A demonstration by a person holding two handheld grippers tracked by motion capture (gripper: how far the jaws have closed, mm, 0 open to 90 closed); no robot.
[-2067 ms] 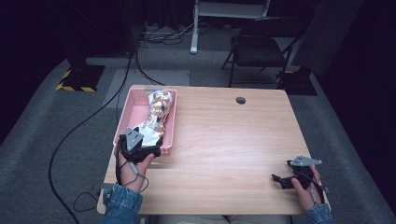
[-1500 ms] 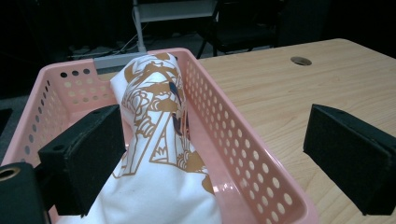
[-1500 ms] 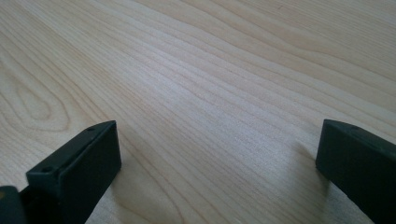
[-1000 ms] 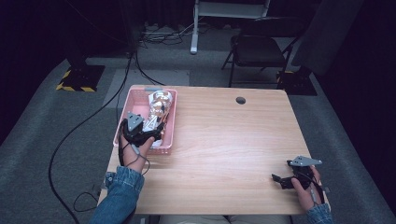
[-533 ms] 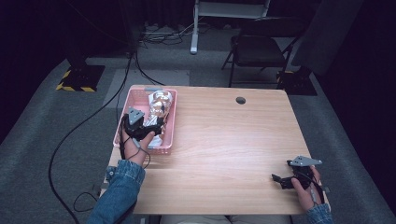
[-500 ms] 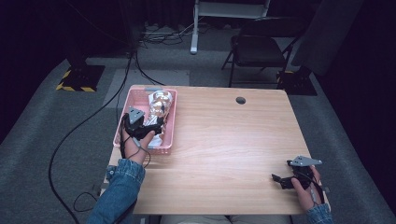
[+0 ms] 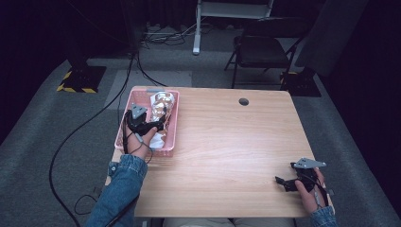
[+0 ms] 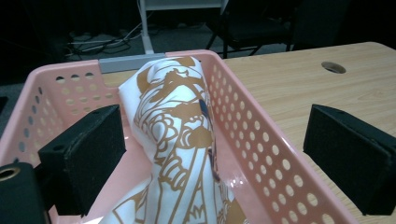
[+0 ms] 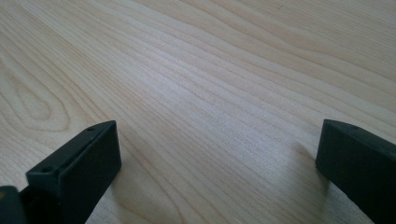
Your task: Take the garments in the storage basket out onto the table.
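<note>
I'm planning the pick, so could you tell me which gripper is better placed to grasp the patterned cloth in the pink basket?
Left. The left gripper is open over the cloth in the basket.

A pink perforated basket (image 8: 261, 140) holds white cloth (image 8: 177, 154) patterned in orange-brown, on a light wood-grain table (image 7: 236, 151).

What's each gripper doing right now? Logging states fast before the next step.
Left gripper: open, jaws astride the patterned cloth in the pink basket, holding nothing.
Right gripper: open, over bare wooden table, holding nothing.
</note>
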